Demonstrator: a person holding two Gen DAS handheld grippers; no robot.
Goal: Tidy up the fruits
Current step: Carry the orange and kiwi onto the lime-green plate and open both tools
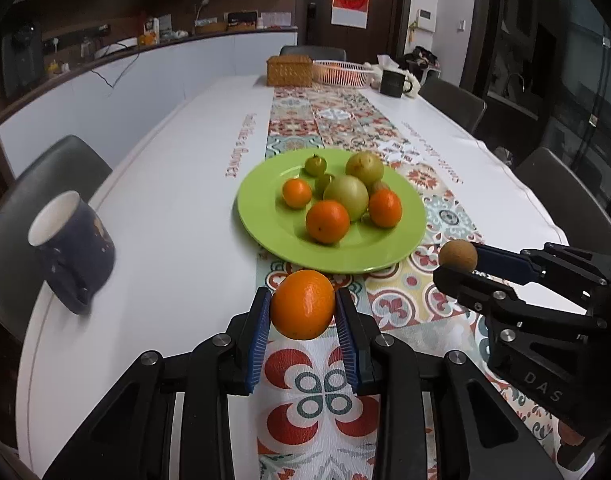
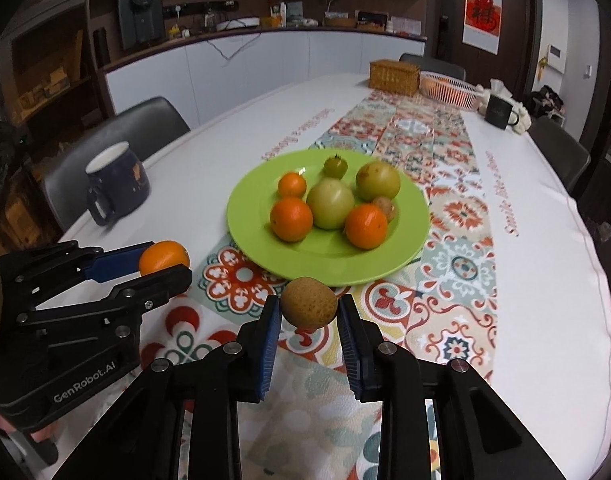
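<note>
A green plate (image 1: 265, 224) (image 2: 249, 236) on the patterned runner holds several fruits: oranges, green apples, small green fruits and a brown one. My left gripper (image 1: 303, 306) is shut on an orange (image 1: 302, 304) and holds it above the runner just short of the plate's near rim; the orange also shows in the right wrist view (image 2: 164, 257). My right gripper (image 2: 309, 308) is shut on a small brown fruit (image 2: 308, 302), also held near the plate's near rim; the brown fruit also shows in the left wrist view (image 1: 457, 255).
A dark blue mug (image 1: 75, 250) (image 2: 115, 184) stands left of the plate near the table edge. At the far end are a wicker box (image 1: 289, 70), a pink basket (image 1: 341, 72) and a black mug (image 1: 393, 82). Chairs surround the table.
</note>
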